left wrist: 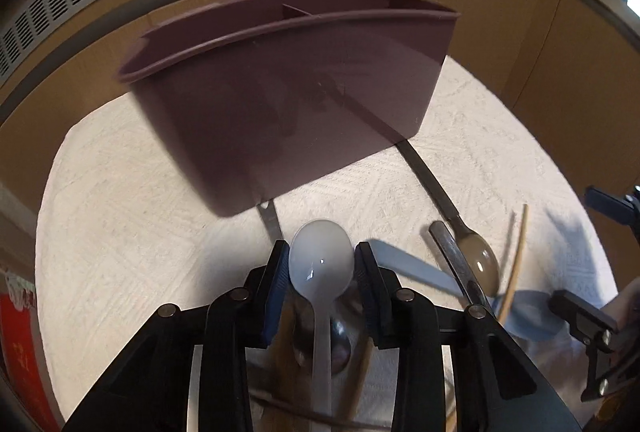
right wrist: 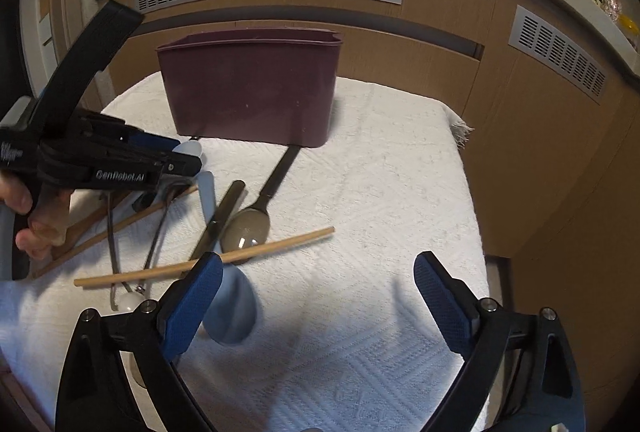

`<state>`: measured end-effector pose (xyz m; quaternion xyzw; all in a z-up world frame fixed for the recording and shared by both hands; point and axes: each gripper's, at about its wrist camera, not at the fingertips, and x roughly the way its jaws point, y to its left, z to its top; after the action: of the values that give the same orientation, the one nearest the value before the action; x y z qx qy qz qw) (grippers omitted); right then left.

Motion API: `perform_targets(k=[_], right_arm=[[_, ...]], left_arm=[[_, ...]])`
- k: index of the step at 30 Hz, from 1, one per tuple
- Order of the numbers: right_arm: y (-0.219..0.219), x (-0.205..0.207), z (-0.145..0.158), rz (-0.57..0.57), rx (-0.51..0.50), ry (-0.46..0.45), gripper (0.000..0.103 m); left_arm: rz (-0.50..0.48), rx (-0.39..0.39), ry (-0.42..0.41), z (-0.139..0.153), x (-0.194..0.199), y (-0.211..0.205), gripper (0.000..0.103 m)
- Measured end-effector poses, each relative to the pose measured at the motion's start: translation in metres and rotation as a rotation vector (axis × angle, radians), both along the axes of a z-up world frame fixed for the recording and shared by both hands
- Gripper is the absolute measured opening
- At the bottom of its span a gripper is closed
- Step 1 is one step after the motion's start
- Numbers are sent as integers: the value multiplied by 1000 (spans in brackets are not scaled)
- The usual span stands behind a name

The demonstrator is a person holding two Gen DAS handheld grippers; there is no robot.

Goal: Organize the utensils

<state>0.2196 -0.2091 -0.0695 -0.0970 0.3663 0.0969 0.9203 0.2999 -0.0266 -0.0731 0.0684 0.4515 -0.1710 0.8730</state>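
A white plastic spoon (left wrist: pixel 320 264) sits bowl-forward between the pads of my left gripper (left wrist: pixel 322 260), which is shut on its bowl. From the right wrist view the same gripper (right wrist: pixel 176 156) hangs over the utensil pile with the spoon tip (right wrist: pixel 190 148) poking out. The maroon divided holder (left wrist: pixel 288 104) stands just beyond it. My right gripper (right wrist: pixel 318 296) stands open and holds nothing, low over the cloth. Its left finger is by a pale blue spoon (right wrist: pixel 232 312) and a wooden chopstick (right wrist: pixel 208 260).
A taupe spoon with a dark handle (right wrist: pixel 246 228), a dark knife (right wrist: pixel 220 220), a metal spoon (left wrist: pixel 340 344) and more chopsticks lie in a heap on the white cloth (right wrist: pixel 380 192). A brown vented cabinet wall (right wrist: pixel 400 32) stands behind. The cloth ends at the right (right wrist: pixel 464 128).
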Motion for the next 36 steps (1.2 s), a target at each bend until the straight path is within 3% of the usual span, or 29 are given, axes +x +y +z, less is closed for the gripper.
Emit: perform_targets(k=[3,6,9,10,18,20,21,28,30,32,36], right_arm=[[13,3,6,27,-3,1,86],[31,13,8,76,2,17,76],[61,31,5,137,35,74,48],[70,37,3,153,48,95,43],[144,87,-27,164,99,228,34],[153,94,-28,137,76,234,24],[157,94,-27,143,50,242,11],[126,69,-26,182,105,328,5],[110,59,-26,168,124,341,5],[95,46,-24,153,140,339,5],[71,25,-13,110,151,263,7]], left_arm=[[77,-42,-106,18,-25,26,34],[155,-116,-147,31,-43,57,34],[223,-177,-157,34,-52,83,27],[238,-193,-161,35,-54,88,26],[284,-270,-171,38,-66,115,25],[299,-278,-157,35,-68,122,25],[306,-280,-147,33,-69,126,26],[320,-289,18,7,-52,122,27],[322,-286,53,1,-44,113,35],[344,-256,71,-3,-36,104,53],[395,-173,103,-11,-14,86,56]])
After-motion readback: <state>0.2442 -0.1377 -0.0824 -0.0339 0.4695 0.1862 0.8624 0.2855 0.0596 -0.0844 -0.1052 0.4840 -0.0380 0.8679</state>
